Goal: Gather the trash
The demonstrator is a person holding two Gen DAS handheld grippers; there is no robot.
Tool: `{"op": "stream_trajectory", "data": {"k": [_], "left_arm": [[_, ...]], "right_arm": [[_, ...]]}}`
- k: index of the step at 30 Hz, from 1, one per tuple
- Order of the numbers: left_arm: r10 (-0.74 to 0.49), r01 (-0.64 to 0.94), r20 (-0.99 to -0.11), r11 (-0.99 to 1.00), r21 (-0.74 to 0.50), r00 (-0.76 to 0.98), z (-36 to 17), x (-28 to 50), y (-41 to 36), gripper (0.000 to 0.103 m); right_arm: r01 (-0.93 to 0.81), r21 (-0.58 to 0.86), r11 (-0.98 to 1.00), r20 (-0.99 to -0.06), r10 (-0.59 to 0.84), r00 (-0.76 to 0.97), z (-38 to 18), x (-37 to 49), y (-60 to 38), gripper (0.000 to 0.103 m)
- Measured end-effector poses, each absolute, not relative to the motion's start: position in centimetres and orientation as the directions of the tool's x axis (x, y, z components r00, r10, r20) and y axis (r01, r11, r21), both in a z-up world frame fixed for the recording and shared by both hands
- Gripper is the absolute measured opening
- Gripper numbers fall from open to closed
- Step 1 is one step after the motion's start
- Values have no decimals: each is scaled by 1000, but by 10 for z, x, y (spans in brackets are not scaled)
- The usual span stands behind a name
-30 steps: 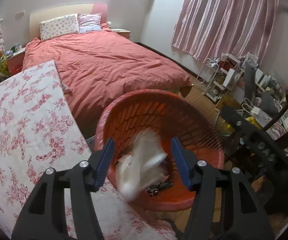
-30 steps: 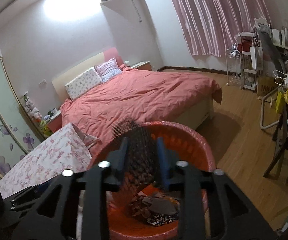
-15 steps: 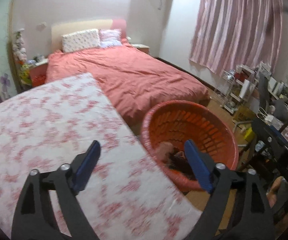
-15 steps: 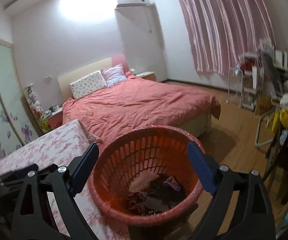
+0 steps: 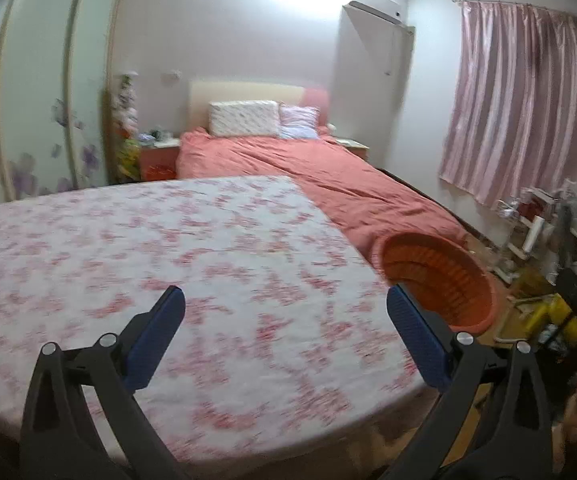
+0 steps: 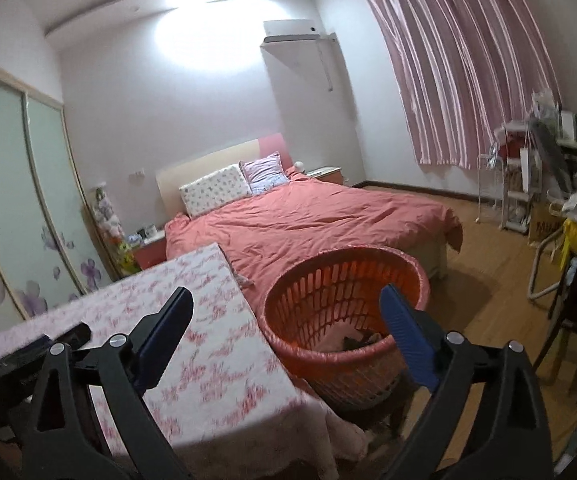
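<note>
An orange slotted basket (image 6: 344, 300) stands beside the table's right edge, with crumpled trash (image 6: 352, 338) lying in its bottom. It also shows in the left wrist view (image 5: 440, 276), at the right past the table's edge. My left gripper (image 5: 284, 312) is open and empty above the flowered tablecloth (image 5: 168, 248). My right gripper (image 6: 284, 308) is open and empty, hovering over the table's right edge and the basket's near rim. The left gripper's dark body (image 6: 40, 348) shows at the left of the right wrist view.
A bed with a red quilt (image 6: 320, 216) lies behind the table and basket. Sliding wardrobe doors (image 6: 4, 200) line the left wall. Pink curtains (image 6: 460, 72), a wire shelf (image 6: 512, 188) and cluttered furniture (image 5: 560, 272) stand at the right. Wooden floor (image 6: 484, 280) lies right of the basket.
Both grippers opened and dropped what they held into the basket. Both then pulled back and up; the left one swung left over the table.
</note>
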State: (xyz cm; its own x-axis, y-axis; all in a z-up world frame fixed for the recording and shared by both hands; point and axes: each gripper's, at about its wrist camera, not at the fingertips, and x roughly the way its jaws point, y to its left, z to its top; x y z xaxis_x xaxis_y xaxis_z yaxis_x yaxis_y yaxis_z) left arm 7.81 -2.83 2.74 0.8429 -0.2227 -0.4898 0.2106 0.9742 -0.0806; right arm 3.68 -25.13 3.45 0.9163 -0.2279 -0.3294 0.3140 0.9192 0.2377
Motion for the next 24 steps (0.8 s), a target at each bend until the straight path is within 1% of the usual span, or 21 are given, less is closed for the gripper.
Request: {"op": "stream_trajectory", "data": {"k": [4,9,18,24], "left_arm": [[-159,157,-463,987,-43,872,29,52,-18,99],[-86,97,-434,995,3,897,29,30,-12,99],[-16,19,-473,1000,2,881,19,18,4,99],[4,2,-487,1000,11,873,12,14,9,99]], "right_arm": [[357,153,921,-351,-287,891,34,36,-228,94],[398,112,910,-377,-332,865,31,32,-217,94],[478,14,878,-392,-435,811,18,20,-194,94],[505,2,863,-414,-459,786,11,18,-189,94]]}}
